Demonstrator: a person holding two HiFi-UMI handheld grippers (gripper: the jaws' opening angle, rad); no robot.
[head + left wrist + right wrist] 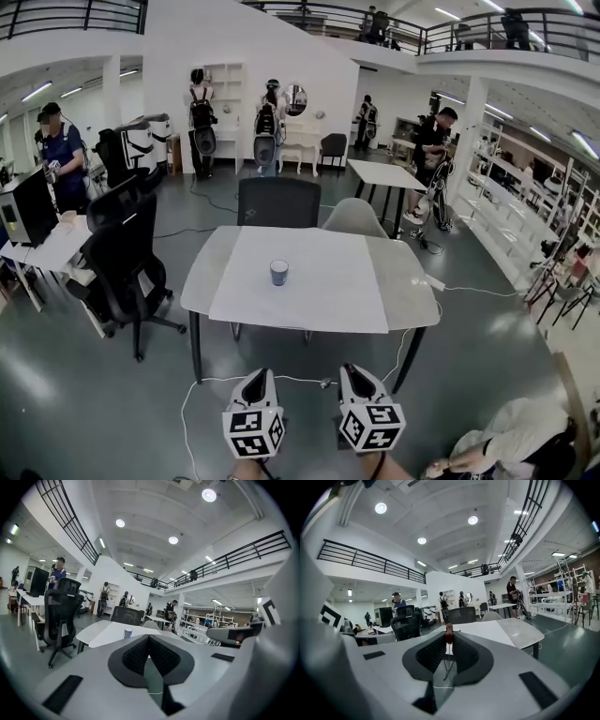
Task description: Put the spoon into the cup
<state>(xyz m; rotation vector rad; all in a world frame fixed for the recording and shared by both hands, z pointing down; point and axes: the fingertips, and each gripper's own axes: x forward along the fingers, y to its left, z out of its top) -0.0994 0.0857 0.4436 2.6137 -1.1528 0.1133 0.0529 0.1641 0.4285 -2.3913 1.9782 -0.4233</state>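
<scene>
A small blue-and-white cup [279, 272] stands upright near the middle of the white cloth on the grey table [412, 281]; it also shows small and far off as the cup [128, 633] in the left gripper view. Both grippers hover short of the table's near edge, well back from the cup. My left gripper [257, 377] [148, 637] is shut with nothing in it. My right gripper [355, 372] [449, 640] is shut on a spoon [449, 633]: its dark red end sticks up past the jaw tips and its thin metal stem runs back between the pads. The head view does not show the spoon.
A black office chair [127, 258] stands left of the table, with a dark chair [278, 202] and a grey chair [354, 217] at its far side. A white cable [202, 384] loops on the floor under the near edge. A person [511, 441] crouches at bottom right; others stand further off.
</scene>
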